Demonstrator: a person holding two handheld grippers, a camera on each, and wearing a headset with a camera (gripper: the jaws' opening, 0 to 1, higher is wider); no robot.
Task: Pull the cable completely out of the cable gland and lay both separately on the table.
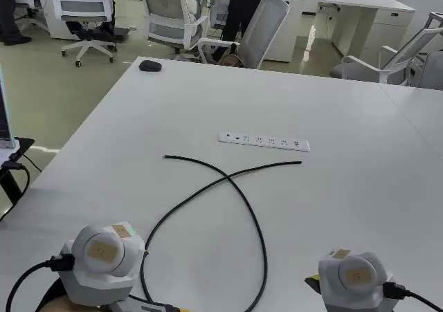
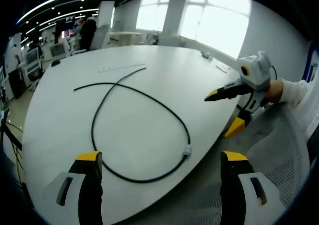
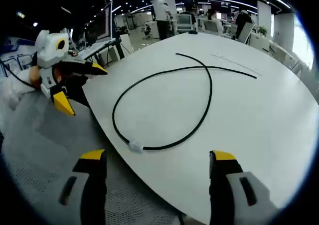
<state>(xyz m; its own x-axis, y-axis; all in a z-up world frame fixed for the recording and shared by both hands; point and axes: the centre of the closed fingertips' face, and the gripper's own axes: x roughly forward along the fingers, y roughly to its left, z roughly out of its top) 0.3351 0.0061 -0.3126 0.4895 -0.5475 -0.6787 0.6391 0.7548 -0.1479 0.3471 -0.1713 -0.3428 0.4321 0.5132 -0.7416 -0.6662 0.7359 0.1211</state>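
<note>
A wide white table (image 1: 346,208) is being taken in by the head view, with office chairs (image 1: 259,28) being shown beyond its far edge. A black cable (image 1: 228,177) is lying on the table in one large loop. Its two ends are crossing each other toward the middle, and the loop's bend is reaching the near edge.

The left gripper (image 2: 162,157) is being held off that near edge with its jaws standing wide apart and empty. The right gripper (image 3: 157,155) is being held likewise, jaws spread and empty. In the head view the two grippers are being seen from behind as rounded grey bodies at the bottom corners. The jaw gap is being read from the gripper views, where each gripper is also being caught by the other's camera with its yellow tips parted.

A white power strip (image 1: 263,141) is being shown by the head view just beyond the cable ends, and a dark mouse (image 1: 149,66) near the far left corner.

The cable gland (image 2: 187,150), a small pale grey fitting, is being shown in both gripper views. It is sitting on the loop's bend, close to the table's near edge, with the cable running out of both its sides and passing through it.
</note>
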